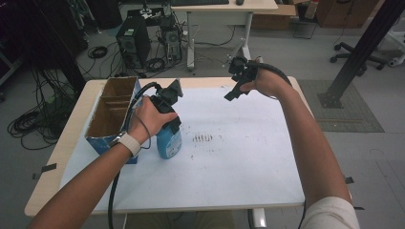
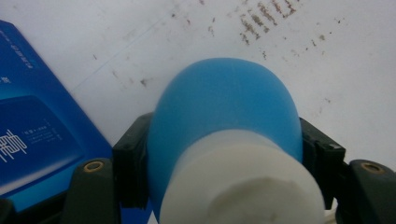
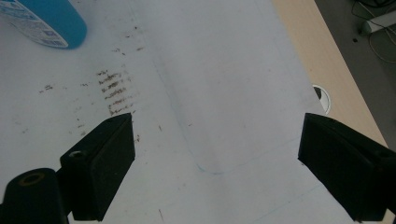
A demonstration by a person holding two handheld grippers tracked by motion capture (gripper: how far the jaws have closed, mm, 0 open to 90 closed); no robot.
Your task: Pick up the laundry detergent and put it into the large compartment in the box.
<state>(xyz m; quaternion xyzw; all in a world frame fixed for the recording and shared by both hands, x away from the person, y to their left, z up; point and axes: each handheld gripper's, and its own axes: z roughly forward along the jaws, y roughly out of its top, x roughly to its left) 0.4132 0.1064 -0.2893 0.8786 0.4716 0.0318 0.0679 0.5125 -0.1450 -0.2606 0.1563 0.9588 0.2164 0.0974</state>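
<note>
**Blue bottle clamped at table's left-centre**

Stood upright on the white sheet: a rounded blue plastic bottle with a white cap point(image 1: 169, 142), left of the table's middle, just beside the open cardboard box with blue printed sides point(image 1: 112, 114). Clamped on both flanks below the cap by the black pads of the left gripper point(image 1: 167, 102), seen pressing against the blue shoulder in the left gripper view point(image 2: 224, 116). Held well apart and raised over the far right part of the table: the right gripper point(image 1: 237, 81), jaws spread wide with nothing between them, only bare sheet point(image 3: 219, 135) below.

Carried a white label with small print on the bottle's body point(image 3: 35, 30), too small to read. Showed white characters on the box's blue side point(image 2: 14, 144), blurred past reading.

Marked near the middle of the sheet with rows of brown smudges point(image 1: 202, 138). Edged by a pale wooden tabletop point(image 1: 71, 129), with a round cable hole point(image 3: 322, 98) near one edge. Lay beyond: grey floor, a black computer tower point(image 1: 133, 45), tangled black cables point(image 1: 28, 124), a white desk point(image 1: 224, 14).
</note>
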